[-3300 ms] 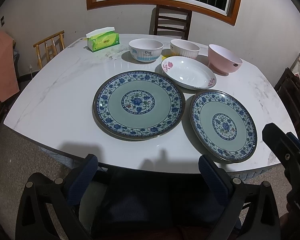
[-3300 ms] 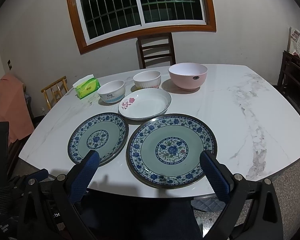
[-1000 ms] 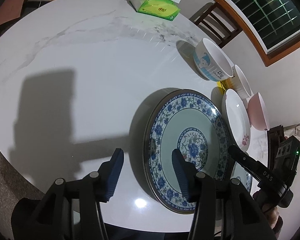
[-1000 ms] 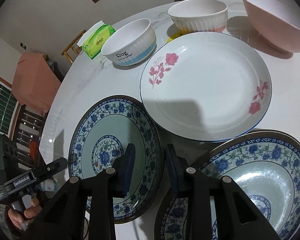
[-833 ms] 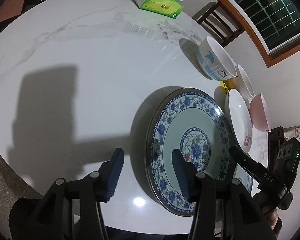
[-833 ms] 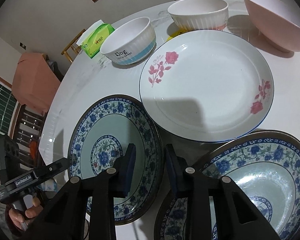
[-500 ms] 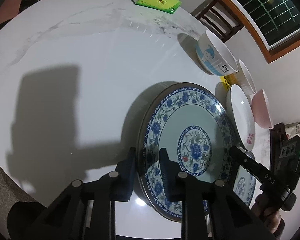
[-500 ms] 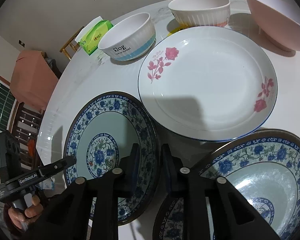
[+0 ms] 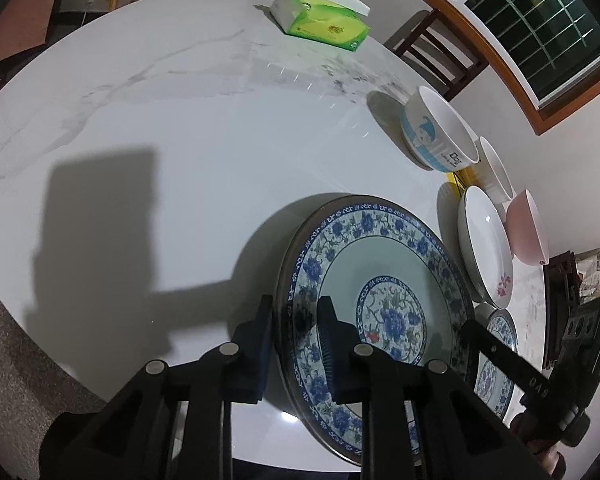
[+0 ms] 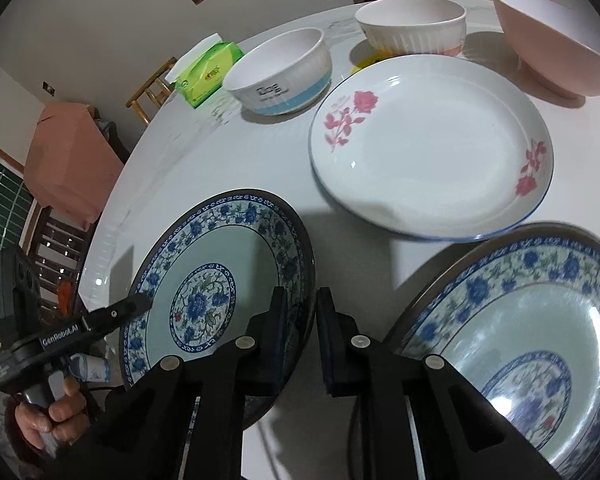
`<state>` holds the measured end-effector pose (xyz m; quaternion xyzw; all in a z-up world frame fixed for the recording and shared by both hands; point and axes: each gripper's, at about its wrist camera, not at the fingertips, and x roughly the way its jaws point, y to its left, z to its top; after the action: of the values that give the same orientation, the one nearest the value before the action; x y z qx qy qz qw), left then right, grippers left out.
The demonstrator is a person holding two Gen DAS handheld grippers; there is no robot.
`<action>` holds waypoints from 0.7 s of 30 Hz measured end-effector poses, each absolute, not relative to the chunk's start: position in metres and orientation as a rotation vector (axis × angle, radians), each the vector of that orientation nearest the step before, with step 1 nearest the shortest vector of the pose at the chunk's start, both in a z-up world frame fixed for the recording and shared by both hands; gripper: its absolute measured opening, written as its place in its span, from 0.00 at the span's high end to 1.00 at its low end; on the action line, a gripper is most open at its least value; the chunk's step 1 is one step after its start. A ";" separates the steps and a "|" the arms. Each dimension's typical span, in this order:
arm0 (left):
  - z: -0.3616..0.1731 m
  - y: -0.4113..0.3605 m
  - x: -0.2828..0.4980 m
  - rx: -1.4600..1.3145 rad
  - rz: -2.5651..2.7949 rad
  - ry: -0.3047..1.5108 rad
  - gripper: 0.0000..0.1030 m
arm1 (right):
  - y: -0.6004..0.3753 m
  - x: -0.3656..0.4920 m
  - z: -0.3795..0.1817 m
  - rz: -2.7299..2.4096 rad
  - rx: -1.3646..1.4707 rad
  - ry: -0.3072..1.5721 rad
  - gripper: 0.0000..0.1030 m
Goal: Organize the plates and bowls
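A large blue-flowered plate (image 9: 380,272) (image 10: 204,264) is held from both sides. My left gripper (image 9: 296,320) is shut on its left rim, one finger under the rim and one on top. My right gripper (image 10: 302,308) has the opposite rim between its fingers; its jaws are closing and the pads touch the rim. A shadow under the plate's left side suggests that side is raised off the table. A second blue-flowered plate (image 10: 520,340) lies at the lower right. A white plate with pink roses (image 10: 428,148) lies behind them.
Three bowls stand in a row at the back: a white-and-blue one (image 10: 280,76), a ribbed white one (image 10: 412,24) and a pink one (image 10: 552,40). A green tissue box (image 9: 320,20) sits on the white marble table (image 9: 180,120). A wooden chair (image 9: 436,52) stands beyond.
Both grippers' jaws have narrowed onto the opposite rims of the large blue plate. The plate has drawn a little away from the white rose plate.
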<state>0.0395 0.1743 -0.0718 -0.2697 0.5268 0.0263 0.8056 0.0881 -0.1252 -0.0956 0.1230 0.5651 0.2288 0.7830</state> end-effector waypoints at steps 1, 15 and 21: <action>-0.071 0.177 0.038 -0.578 0.059 1.125 0.79 | -0.123 0.086 -0.097 0.499 0.263 1.221 0.85; -0.073 0.192 0.034 -0.562 0.078 1.120 0.79 | -0.108 0.070 -0.105 0.518 0.276 1.241 0.85; -0.079 0.195 0.033 -0.577 0.080 1.128 0.79 | -0.107 0.069 -0.109 0.522 0.285 1.245 0.85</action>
<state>0.0335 0.1953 -0.0792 -0.2695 0.5269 0.0374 0.8052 0.0686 -0.1069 -0.1089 0.1314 0.5741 0.2408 0.7714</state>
